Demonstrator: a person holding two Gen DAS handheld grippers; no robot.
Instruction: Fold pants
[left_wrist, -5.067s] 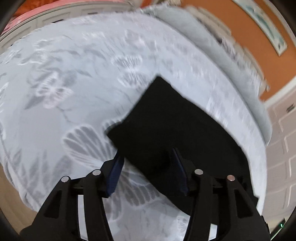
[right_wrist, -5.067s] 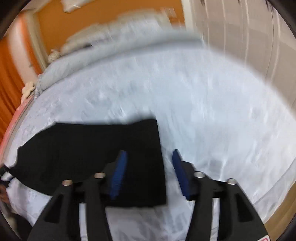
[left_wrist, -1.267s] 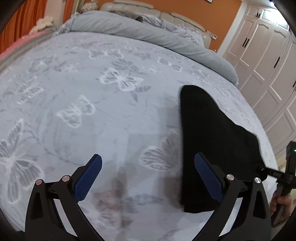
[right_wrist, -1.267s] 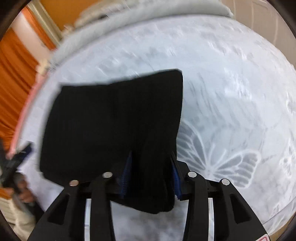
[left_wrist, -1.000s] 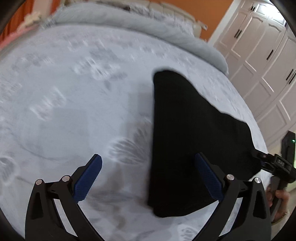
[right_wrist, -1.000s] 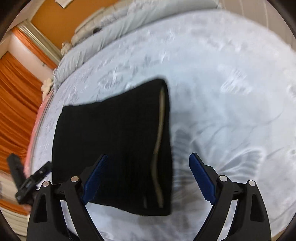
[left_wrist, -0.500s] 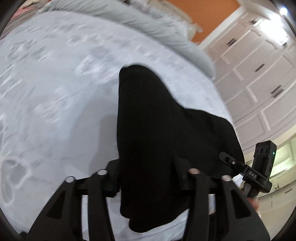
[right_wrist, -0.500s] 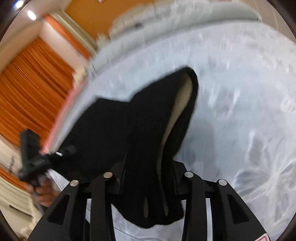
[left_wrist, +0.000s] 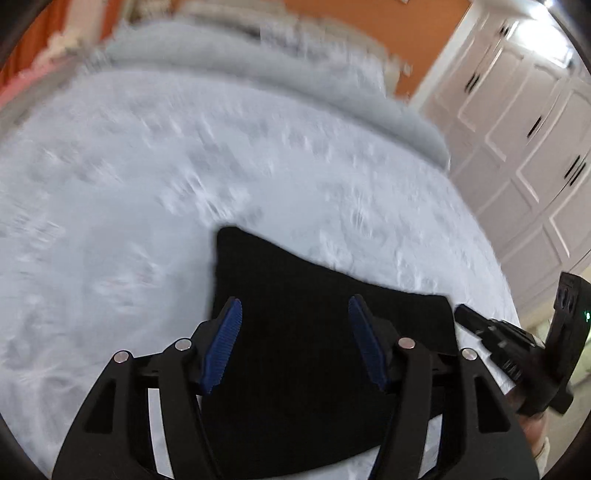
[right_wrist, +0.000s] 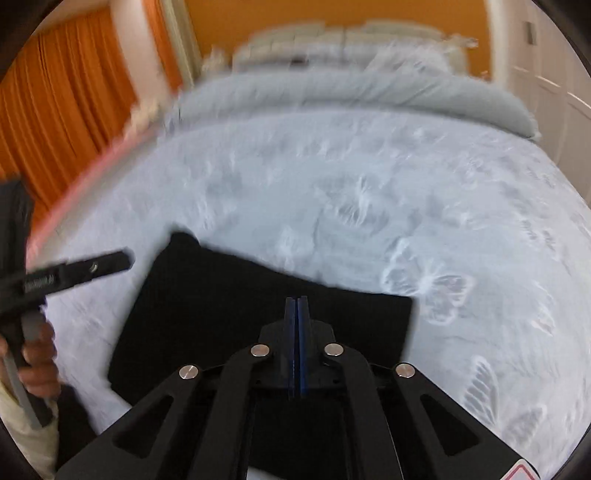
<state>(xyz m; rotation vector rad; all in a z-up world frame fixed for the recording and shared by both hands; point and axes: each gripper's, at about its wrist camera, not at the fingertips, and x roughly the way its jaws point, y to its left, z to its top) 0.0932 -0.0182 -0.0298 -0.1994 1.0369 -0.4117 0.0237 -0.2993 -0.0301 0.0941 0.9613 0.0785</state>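
While the left gripper (left_wrist: 295, 341) hovers over the pants (left_wrist: 314, 332), its blue ribbed fingers (left_wrist: 223, 343) stand spread apart with nothing between them; whether they touch the cloth below I cannot tell. From the left wrist view the pants are a folded black slab of matte, soft-looking fabric, roughly a rectangle with one corner pointing up the bed (left_wrist: 147, 166). They lie on a pale grey cover with a faint butterfly print (much of it smeared by blur), near the foot edge. At the right the other black tool (left_wrist: 517, 350) shows beside the pants' right edge.

Seen from the right wrist view, the right gripper (right_wrist: 296, 347) has its fingers (right_wrist: 303, 332) pressed flat together, no cloth between the pads, above the pants (right_wrist: 221, 314). These lie flat on the bed (right_wrist: 369, 184), edges fairly straight, right corner by a white butterfly. The left gripper (right_wrist: 77, 271) appears at the left, just beside the pants' left edge, held in a hand (right_wrist: 38, 363).
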